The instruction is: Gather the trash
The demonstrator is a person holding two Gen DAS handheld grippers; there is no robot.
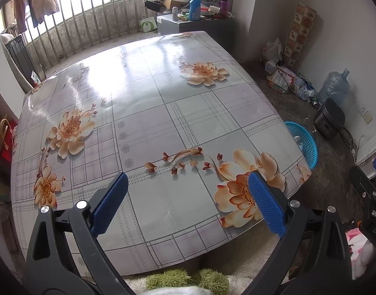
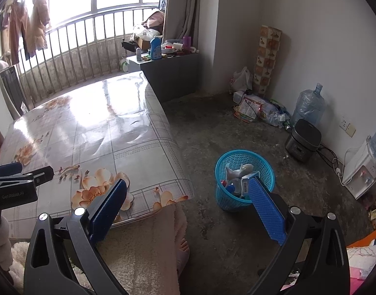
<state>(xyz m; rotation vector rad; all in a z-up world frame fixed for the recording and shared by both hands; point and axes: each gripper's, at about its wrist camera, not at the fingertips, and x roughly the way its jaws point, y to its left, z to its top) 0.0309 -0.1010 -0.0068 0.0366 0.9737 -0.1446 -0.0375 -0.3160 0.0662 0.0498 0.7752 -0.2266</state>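
The left gripper (image 1: 188, 201) hangs over the near edge of the table (image 1: 148, 103), its blue-padded fingers (image 1: 266, 204) spread wide with nothing between them. Beneath it lies the table's glossy cloth, checked in grey and printed with orange flowers; one large flower (image 1: 244, 189) sits just under the right-hand finger.

The right gripper (image 2: 188, 206) is held off the table's right side, above the bare concrete floor (image 2: 237, 127). Its fingers (image 2: 266, 206) are likewise spread apart and hold nothing. In the left wrist view its tip (image 1: 370, 191) shows at the frame's right margin, well clear of the table.

The trash is in the blue plastic basket (image 2: 244, 179), which stands on the floor just beside the table's near right corner; in the right wrist view it sits behind the right-hand finger. Inside it are a crumpled white wrapper (image 2: 239, 169), a small carton with a barcode (image 2: 245, 185) and a bottle with a blue part (image 2: 233, 186).

Farther from the table, against the wall, stand a dark rice cooker (image 2: 303, 140) and a large water jug (image 2: 308, 105), with a heap of bags and packets (image 2: 259, 110) beside them. Beyond the table's far edge a low cabinet (image 2: 168, 73) carries a blue detergent bottle (image 2: 156, 48).
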